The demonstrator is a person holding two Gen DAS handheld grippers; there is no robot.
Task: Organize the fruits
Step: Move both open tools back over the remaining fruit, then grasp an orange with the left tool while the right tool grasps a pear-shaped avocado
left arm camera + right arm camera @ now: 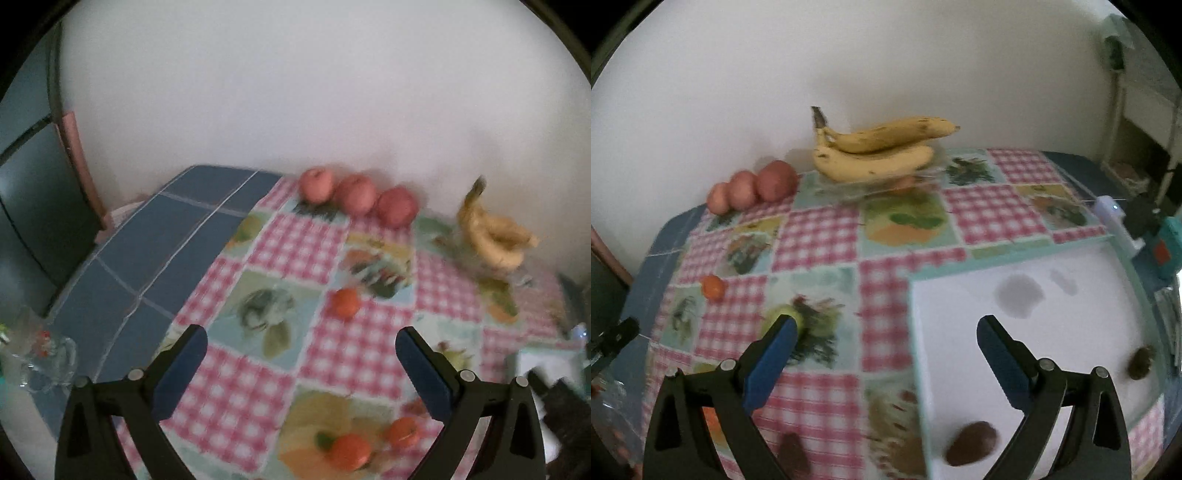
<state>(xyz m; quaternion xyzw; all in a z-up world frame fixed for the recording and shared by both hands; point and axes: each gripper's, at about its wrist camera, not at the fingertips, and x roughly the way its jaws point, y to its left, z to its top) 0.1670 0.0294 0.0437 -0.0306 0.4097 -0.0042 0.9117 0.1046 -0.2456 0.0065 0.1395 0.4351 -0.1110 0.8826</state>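
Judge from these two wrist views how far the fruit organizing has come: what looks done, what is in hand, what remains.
Looks done: three apples sit in a row by the wall, and the bananas rest on a clear dish. In hand: nothing; the left gripper and right gripper are both open and empty. Left: three small oranges lie scattered on the tablecloth, and brown fruits lie loose on the white tray.

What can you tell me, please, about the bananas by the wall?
The bananas are a small yellow bunch with brown speckles and a dark stem pointing up at the left. They lie on their sides, stacked, in a clear glass dish near the wall, right of three red apples. Nothing else touches them.
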